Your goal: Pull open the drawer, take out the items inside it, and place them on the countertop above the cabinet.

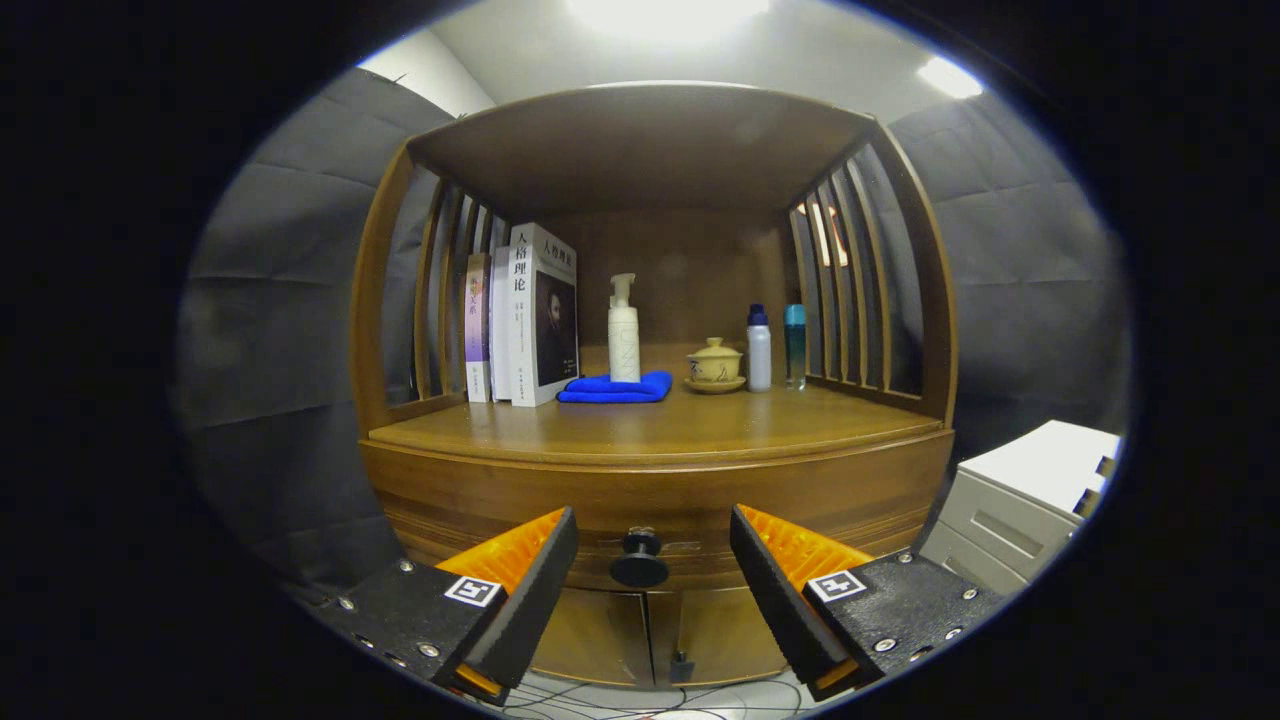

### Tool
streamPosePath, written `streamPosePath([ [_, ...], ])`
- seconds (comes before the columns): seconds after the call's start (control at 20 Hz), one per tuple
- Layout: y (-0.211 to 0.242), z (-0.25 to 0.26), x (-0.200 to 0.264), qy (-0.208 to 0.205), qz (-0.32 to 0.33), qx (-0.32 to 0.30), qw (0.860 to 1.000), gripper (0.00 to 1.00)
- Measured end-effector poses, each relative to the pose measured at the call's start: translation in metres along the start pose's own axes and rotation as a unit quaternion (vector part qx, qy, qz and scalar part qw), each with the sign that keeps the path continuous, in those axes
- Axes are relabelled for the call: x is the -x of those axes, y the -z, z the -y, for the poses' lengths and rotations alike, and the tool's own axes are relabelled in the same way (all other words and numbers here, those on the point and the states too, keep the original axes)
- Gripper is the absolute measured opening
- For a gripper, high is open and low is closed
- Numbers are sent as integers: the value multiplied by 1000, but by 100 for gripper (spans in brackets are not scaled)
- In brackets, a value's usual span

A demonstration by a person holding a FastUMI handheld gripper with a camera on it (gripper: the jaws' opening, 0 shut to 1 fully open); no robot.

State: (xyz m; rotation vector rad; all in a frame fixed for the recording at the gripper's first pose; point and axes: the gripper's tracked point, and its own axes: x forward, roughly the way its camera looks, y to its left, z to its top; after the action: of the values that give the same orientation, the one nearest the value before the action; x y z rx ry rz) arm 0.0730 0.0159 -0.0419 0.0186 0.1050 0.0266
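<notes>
A wooden cabinet stands in front of me, its countertop (660, 425) under an open shelf hood. Below the countertop runs the closed drawer front (500, 495) with a round dark knob (639, 560) at its middle. My gripper (654, 545) is open, its two fingers spread wide to either side of the knob, which sits between the fingertips and a little beyond them. Nothing is held. The drawer's contents are hidden.
On the countertop stand several books (525, 315) at the left, a white pump bottle (624, 335) on a folded blue cloth (615, 388), a lidded cup on a saucer (715, 365) and two small bottles (775, 348). Two lower cabinet doors (640, 635) sit under the drawer. A white drawer unit (1020, 500) stands at right.
</notes>
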Motion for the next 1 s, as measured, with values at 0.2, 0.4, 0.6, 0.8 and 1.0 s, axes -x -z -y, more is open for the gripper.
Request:
streamPosePath([
  [0.2,29,-11,-29,1,-35,19,999,96],
  [0.4,50,-9,-42,17,-56,23,998,95],
  [0.6,62,-5,-50,26,-69,7,997,89],
  [0.8,66,-5,-50,26,-71,2,997,73],
  [1.0,69,-1,-49,27,-83,-18,996,51],
])
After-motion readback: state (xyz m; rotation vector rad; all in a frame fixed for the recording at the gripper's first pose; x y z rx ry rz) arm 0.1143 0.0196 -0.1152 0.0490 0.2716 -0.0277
